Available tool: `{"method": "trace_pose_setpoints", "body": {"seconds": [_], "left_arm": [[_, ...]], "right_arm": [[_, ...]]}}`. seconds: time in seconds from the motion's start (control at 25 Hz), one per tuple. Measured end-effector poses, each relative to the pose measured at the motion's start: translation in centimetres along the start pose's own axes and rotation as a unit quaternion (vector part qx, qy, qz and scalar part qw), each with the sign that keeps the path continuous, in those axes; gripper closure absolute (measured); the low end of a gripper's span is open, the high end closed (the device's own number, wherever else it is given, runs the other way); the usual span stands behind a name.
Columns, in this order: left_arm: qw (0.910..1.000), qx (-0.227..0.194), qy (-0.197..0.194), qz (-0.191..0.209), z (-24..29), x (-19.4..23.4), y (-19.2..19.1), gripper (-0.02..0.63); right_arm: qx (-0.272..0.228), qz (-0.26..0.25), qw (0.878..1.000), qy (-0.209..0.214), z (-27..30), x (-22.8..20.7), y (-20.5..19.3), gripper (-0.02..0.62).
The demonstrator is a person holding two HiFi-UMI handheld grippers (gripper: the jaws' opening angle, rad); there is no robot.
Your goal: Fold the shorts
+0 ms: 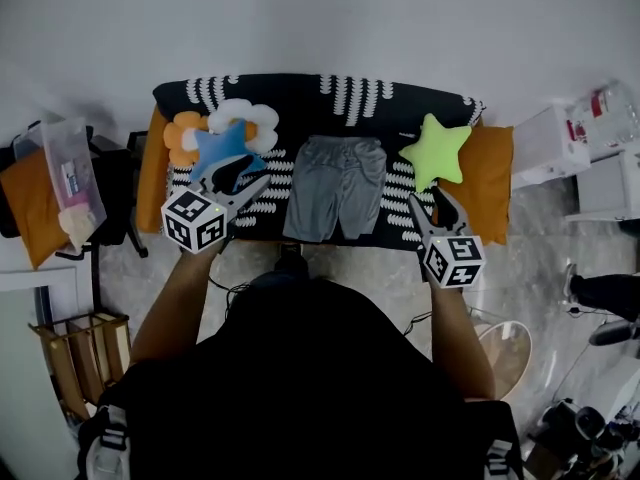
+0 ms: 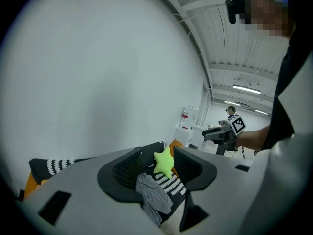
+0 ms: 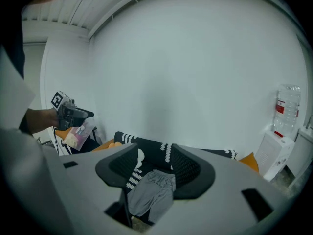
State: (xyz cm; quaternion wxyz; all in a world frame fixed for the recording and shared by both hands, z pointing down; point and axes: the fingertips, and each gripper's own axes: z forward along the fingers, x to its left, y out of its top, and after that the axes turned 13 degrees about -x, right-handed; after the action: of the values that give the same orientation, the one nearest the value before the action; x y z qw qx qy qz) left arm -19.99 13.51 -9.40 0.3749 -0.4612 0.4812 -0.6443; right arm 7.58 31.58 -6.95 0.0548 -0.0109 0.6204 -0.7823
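Grey shorts (image 1: 335, 186) lie flat, waistband at the far side, in the middle of a table under a black cloth with white marks (image 1: 300, 93). My left gripper (image 1: 248, 180) hovers over the table's near left part, left of the shorts, jaws open and empty. My right gripper (image 1: 432, 203) hovers at the near right, also open and empty. In the left gripper view the shorts (image 2: 154, 197) and a green star pillow (image 2: 164, 163) show between the open jaws of the left gripper (image 2: 157, 168). The right gripper view frames the shorts (image 3: 151, 192) between the spread jaws of the right gripper (image 3: 154, 165).
A blue star pillow (image 1: 222, 148) and a white and orange flower pillow (image 1: 245, 118) lie left of the shorts, the green star pillow (image 1: 437, 148) to the right. Orange cushions (image 1: 490, 183) flank the table. A white cabinet with a water bottle (image 1: 600, 118) stands at the right.
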Motion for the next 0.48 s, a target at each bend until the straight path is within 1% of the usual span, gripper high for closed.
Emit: {"method": "trace_pose_setpoints", "body": {"seconds": [0.24, 0.48], "left_arm": [[0.9999, 0.004, -0.005, -0.012, 2.2, 6.2, 0.5, 0.383], [0.9996, 0.007, -0.016, -0.022, 4.3, 10.9, 0.9, 0.383]], "right_arm": [[0.011, -0.018, 1.000, 0.003, 6.3, 0.8, 1.6, 0.373], [0.021, -0.026, 0.999, 0.003, 11.4, 1.9, 2.3, 0.373]]}}
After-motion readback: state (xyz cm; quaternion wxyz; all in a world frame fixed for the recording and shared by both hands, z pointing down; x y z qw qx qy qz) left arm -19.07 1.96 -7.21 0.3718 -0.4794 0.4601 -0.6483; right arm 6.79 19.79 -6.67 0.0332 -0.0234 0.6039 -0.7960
